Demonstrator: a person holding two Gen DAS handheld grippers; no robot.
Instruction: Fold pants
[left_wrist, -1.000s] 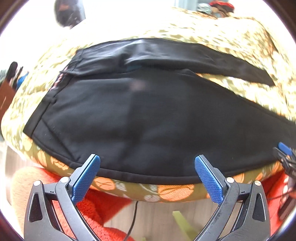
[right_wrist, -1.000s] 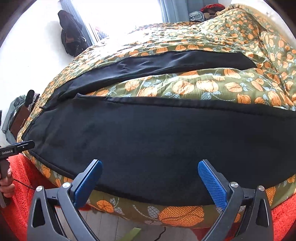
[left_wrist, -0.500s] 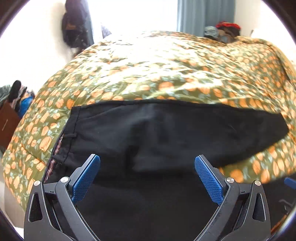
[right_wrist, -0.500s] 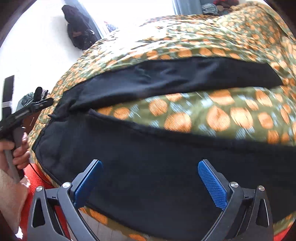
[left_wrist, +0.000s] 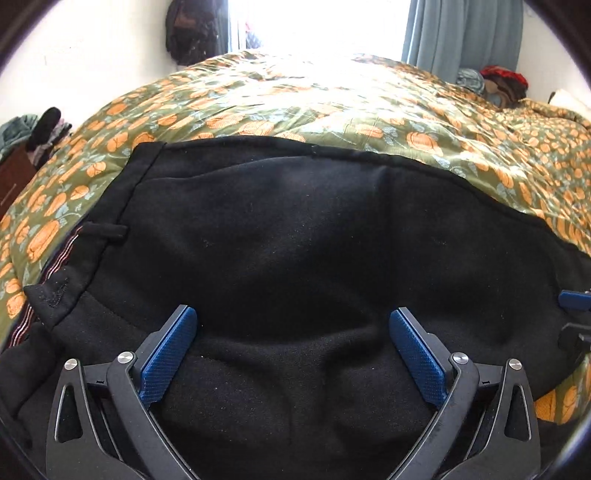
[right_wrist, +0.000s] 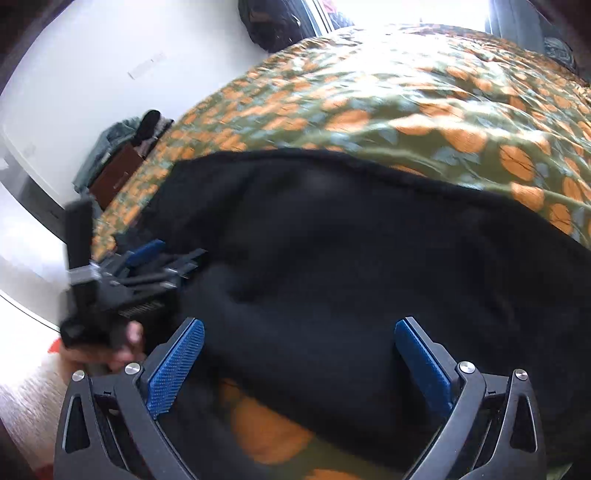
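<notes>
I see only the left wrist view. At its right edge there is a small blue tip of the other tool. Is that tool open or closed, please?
Observer: The right tool is open; nothing is pinched between its blue pads.
Operator: What lies under it?
Observer: The near edge of the black fabric pants, with the green bedspread with orange pumpkins showing below that edge.
Operator: And my own tool, from outside?
Observer: A hand grips the handle of the left tool; that part is blurred.
</notes>
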